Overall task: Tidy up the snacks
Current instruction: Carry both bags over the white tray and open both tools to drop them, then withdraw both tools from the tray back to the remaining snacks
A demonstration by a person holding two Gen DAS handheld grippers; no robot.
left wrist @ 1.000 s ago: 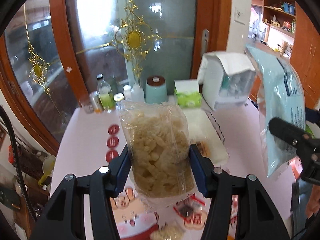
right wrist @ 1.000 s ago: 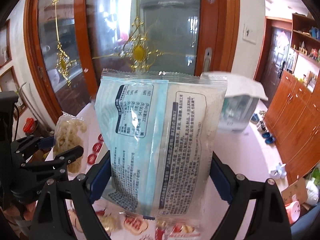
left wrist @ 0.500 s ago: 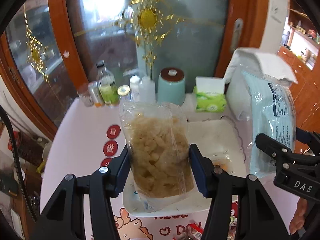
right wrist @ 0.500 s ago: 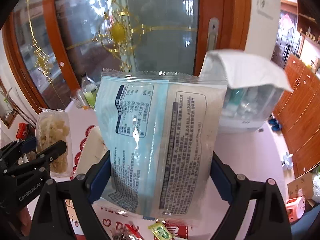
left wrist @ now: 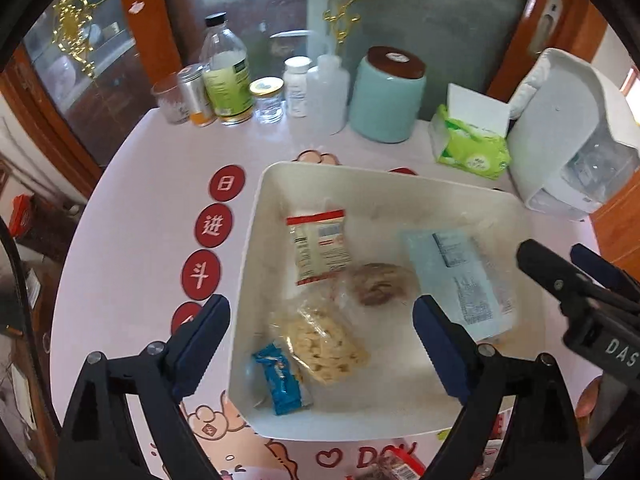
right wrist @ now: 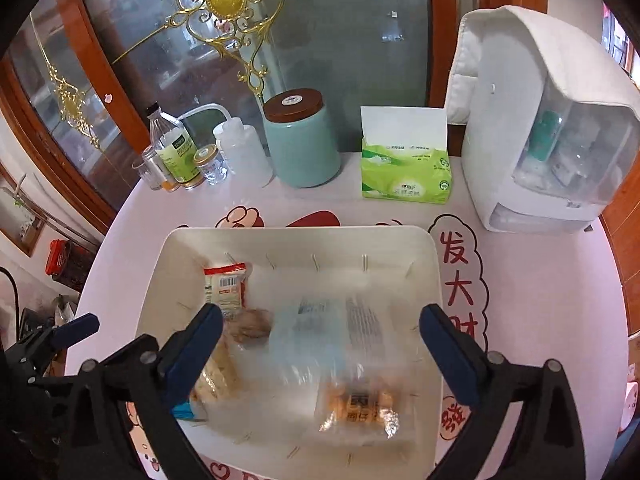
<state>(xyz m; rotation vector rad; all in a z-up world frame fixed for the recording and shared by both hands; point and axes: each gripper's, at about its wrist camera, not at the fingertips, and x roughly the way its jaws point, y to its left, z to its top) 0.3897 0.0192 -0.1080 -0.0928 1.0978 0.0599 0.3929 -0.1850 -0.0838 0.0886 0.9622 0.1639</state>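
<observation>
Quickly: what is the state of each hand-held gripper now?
Left hand-held gripper: jaws opening, nothing held; clear bag of pale crackers lies in the white plastic bin.
Right hand-held gripper: jaws opening, nothing held.

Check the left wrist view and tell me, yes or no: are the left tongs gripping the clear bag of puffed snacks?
No, the clear bag lies loose in the white bin.

I see the white bin (right wrist: 434,280) open-topped at frame centre, its floor crowded with snack packets (left wrist: 320,246). Behind it, along the upper frame, bottles (left wrist: 226,76), a teal jar (right wrist: 300,140), tissue pack (right wrist: 404,172) and white appliance (right wrist: 536,120) block passage; bare tablecloth (right wrist: 540,280) lies right.
</observation>
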